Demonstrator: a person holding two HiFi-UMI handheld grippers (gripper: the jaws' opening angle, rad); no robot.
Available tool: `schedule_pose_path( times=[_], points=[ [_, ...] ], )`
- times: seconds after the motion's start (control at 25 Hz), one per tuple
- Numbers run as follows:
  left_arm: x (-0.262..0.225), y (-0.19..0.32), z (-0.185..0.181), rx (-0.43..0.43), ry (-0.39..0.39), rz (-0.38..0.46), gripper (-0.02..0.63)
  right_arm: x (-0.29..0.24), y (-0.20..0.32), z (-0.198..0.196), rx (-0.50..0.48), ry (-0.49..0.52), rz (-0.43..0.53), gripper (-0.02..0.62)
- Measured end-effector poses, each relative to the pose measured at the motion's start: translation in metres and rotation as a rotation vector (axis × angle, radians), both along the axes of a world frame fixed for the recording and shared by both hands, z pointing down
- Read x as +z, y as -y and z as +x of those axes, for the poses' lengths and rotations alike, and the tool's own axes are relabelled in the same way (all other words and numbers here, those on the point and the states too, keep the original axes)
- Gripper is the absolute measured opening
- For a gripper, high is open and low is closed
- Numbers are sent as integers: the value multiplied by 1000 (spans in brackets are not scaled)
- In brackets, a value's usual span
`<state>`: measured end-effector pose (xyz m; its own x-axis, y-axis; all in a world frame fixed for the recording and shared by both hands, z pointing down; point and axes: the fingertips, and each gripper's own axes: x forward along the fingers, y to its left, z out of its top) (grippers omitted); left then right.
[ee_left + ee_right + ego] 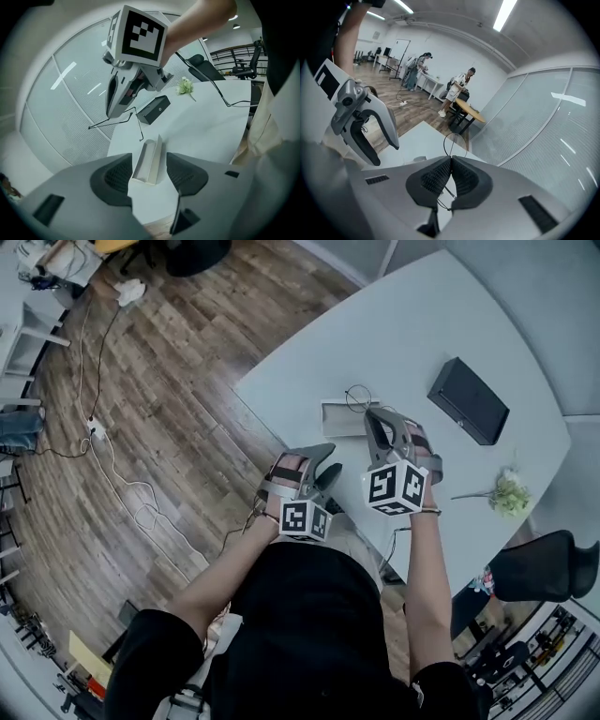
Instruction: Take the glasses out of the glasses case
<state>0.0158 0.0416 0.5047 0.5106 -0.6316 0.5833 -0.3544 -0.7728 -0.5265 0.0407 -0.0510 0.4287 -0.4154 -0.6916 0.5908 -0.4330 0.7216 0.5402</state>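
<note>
My right gripper (375, 420) is shut on thin wire-rimmed glasses (356, 397) and holds them in the air above the white table (412, 324). Its own view shows the pads (436, 178) pressed together on the wire, with one round lens rim (453, 143) sticking out beyond them. The silver glasses case (339, 418) lies open on the table with nothing in it. My left gripper (325, 472) hangs open near the table's front edge, holding nothing. From its view the case (149, 159) lies past its parted jaws, and the glasses (117, 121) hang from the right gripper (112, 108).
A black box (467, 399) lies at the back right of the table, and a small flower sprig (507, 495) at the right edge. A black office chair (544, 568) stands beside the table. Cables (112, 465) run across the wood floor. People stand far off by desks.
</note>
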Motion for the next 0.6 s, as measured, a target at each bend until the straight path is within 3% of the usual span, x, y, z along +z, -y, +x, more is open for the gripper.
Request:
schedule_pose_path(
  times=[0.4, 0.6],
  points=[
    [-77, -22, 7, -161, -114, 118, 79, -94, -59, 43, 68, 217, 149, 25],
    [-120, -30, 2, -258, -230, 169, 38, -132, -88, 61, 93, 334, 192, 24]
  ],
)
